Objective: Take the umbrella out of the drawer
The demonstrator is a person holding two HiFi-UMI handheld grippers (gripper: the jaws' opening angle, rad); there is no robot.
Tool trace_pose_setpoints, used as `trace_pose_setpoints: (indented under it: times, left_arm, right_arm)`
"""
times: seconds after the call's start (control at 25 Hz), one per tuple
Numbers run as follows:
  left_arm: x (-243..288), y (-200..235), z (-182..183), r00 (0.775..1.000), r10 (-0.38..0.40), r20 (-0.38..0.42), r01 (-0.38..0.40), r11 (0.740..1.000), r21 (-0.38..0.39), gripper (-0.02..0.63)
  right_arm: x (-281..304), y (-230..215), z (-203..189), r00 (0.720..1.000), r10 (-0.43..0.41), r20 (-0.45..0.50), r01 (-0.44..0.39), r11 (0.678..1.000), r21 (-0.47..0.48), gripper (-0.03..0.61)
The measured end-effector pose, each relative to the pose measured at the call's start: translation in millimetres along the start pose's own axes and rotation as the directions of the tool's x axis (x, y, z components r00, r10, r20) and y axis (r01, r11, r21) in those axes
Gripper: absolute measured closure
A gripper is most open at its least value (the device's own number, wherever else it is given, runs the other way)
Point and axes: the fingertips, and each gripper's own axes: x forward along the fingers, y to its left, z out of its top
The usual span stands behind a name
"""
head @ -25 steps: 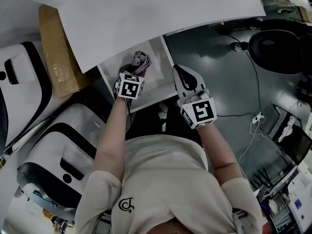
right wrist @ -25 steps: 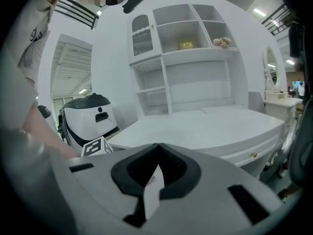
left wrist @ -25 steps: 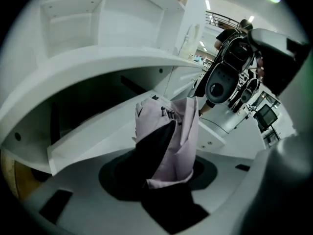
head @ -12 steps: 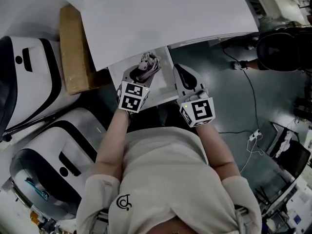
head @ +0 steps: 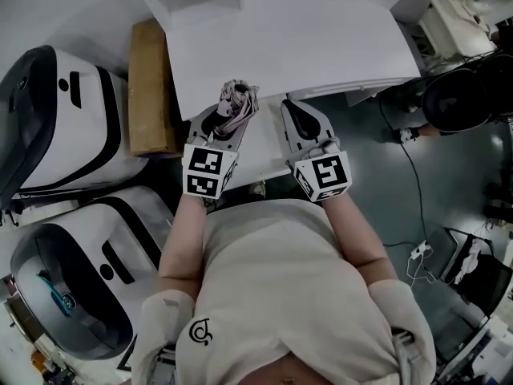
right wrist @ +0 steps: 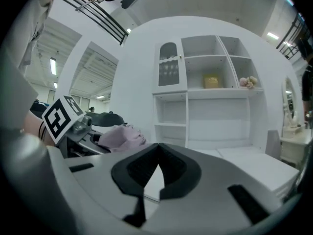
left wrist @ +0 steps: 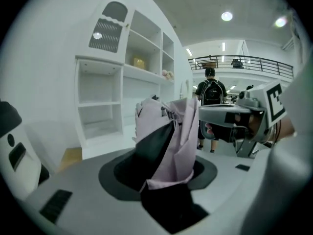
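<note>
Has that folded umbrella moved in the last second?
Yes. The umbrella, held in the left gripper, has risen out of the drawer and now overlaps the white tabletop.

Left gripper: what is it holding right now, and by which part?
The left gripper holds a folded lilac umbrella, jaws clamped across its bunched fabric; the rest sticks out beyond them.

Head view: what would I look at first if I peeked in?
First you'd spot the crumpled pale pink umbrella, pinched in the fingers of the left gripper at the near edge of the white table. Just to its right, the right gripper has its fingers shut on nothing. Each gripper carries a cube with black square markers.
</note>
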Motion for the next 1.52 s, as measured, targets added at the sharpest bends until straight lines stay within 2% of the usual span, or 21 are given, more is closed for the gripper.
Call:
trace_pose_setpoints:
  times: [0.2, 0.4, 0.68, 0.88, 1.04, 1.2, 1.52]
  left_arm:
    - [-37.2, 18.1, 48.7, 0.988, 0.066, 0.140, -0.067, 0.998, -0.001, 0.394]
    - [-76.6, 34.8, 83.1, 0.957, 0.124, 0.263, -0.123, 0.992, -0.020, 0.393]
    - [-122.0, 60.7, 93.6, 0.912, 0.228, 0.342, -0.219, 0.973, -0.065, 0.393]
    - [-139.6, 69.6, 96.0, 0.886, 0.271, 0.376, -0.260, 0.962, -0.079, 0.393]
    - [-140.8, 67.4, 94.8, 0.882, 0.276, 0.382, -0.266, 0.961, -0.079, 0.393]
    - [-137.3, 63.9, 88.1, 0.889, 0.272, 0.368, -0.262, 0.962, -0.077, 0.393]
    - [-132.2, 54.8, 83.1, 0.899, 0.267, 0.347, -0.262, 0.963, -0.061, 0.393]
  right_arm:
    - [11.4, 7.7, 23.2, 0.998, 0.046, 0.047, -0.046, 0.999, -0.007, 0.572]
    - [16.7, 19.5, 37.8, 0.994, 0.079, 0.076, -0.079, 0.997, -0.006, 0.572]
    - [23.6, 40.6, 58.8, 0.986, 0.135, 0.098, -0.131, 0.990, -0.049, 0.572]
    - [25.2, 52.5, 61.5, 0.982, 0.160, 0.096, -0.153, 0.986, -0.071, 0.572]
    - [25.3, 57.4, 61.4, 0.979, 0.181, 0.092, -0.176, 0.983, -0.059, 0.573]
    - [24.8, 62.2, 60.5, 0.976, 0.202, 0.084, -0.198, 0.979, -0.047, 0.574]
    - [21.3, 57.6, 59.6, 0.979, 0.190, 0.076, -0.188, 0.981, -0.037, 0.574]
